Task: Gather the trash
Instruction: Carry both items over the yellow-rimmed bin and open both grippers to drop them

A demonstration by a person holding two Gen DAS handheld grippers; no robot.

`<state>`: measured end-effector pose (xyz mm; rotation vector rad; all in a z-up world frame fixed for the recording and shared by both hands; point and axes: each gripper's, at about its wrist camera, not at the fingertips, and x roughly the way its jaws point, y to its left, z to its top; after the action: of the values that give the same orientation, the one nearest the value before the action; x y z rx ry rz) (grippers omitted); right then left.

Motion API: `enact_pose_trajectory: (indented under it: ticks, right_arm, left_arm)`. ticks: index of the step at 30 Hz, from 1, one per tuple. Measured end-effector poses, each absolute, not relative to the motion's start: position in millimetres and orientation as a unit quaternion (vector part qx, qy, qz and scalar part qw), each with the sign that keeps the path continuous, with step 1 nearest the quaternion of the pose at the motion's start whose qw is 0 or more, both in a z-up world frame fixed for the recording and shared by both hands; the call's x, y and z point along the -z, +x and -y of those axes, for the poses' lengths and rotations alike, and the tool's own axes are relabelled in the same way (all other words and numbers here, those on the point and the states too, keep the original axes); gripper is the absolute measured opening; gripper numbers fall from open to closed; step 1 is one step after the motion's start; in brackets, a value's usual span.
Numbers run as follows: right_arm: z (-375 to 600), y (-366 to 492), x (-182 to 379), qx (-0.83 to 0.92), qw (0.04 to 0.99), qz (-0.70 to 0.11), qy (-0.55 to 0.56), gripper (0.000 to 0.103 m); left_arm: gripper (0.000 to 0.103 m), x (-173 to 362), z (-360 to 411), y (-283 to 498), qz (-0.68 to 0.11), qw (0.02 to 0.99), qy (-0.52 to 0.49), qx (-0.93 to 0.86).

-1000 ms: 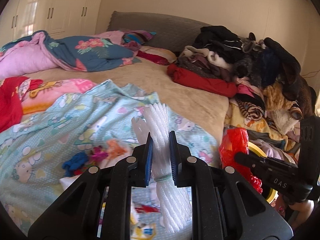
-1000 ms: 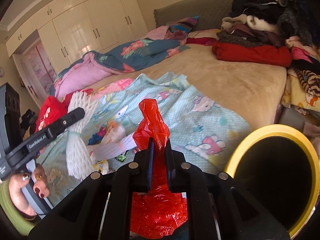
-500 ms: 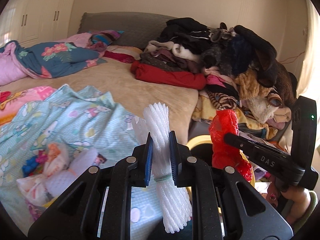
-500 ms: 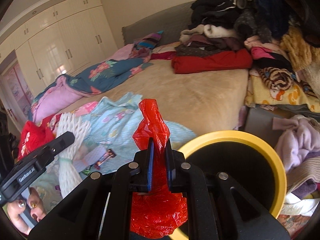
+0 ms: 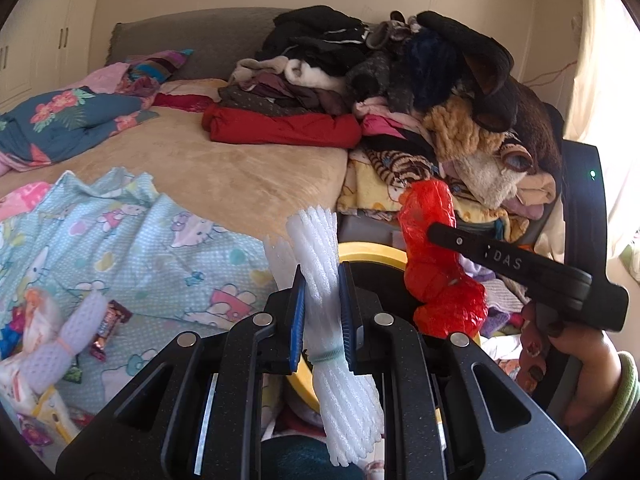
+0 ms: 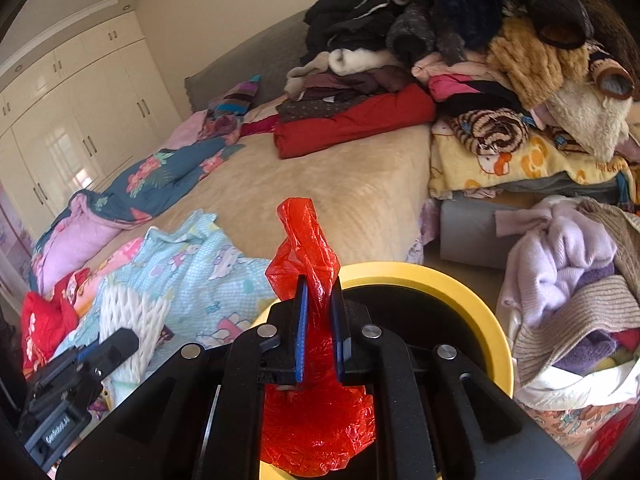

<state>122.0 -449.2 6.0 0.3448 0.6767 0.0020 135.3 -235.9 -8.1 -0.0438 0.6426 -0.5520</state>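
My left gripper (image 5: 322, 280) is shut on a white foam net sleeve (image 5: 320, 248), held upright beside the bed's edge; the sleeve also shows in the right wrist view (image 6: 128, 316). My right gripper (image 6: 319, 292) is shut on a crumpled red plastic bag (image 6: 308, 240), held over the yellow-rimmed black trash bin (image 6: 424, 276). In the left wrist view the red bag (image 5: 432, 272) hangs above the bin's rim (image 5: 368, 250). More trash lies on the light blue cartoon sheet: another foam sleeve (image 5: 60, 352) and a candy wrapper (image 5: 108, 324).
The bed (image 5: 224, 168) carries a tall pile of clothes (image 5: 400, 80) on its right side and a floral quilt (image 5: 60, 120) at the left. A heap of knitwear (image 6: 580, 280) sits right of the bin. White wardrobes (image 6: 60, 120) stand behind.
Both grippers have swung right, away from the trash on the sheet and toward the bin. The red bag now sits over the bin opening. Both grips are unchanged.
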Motion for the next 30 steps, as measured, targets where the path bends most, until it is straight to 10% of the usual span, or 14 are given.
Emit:
enact_pose_trajectory:
  ticks: [15,23,30]
  right_arm:
    - [485.9,133.5,32.1,0.028,0.902,-0.376,0.21,0.013]
    - [493.0,134.4,36.2,0.043,0.899,-0.37,0.23,0.062]
    - [480.9,133.5,28.7,0.038,0.911,-0.353,0.212,0.07]
  left_arm:
    - [0.012,52.5,276.6,154.0,-0.357,0.883,-0.002,0.306]
    - [0.084,63.4,263.4,155.2,-0.356,0.889,-0.023,0.286]
    - [0.091,56.8,241.6,146.1,-0.336,0.905,-0.02,0.258]
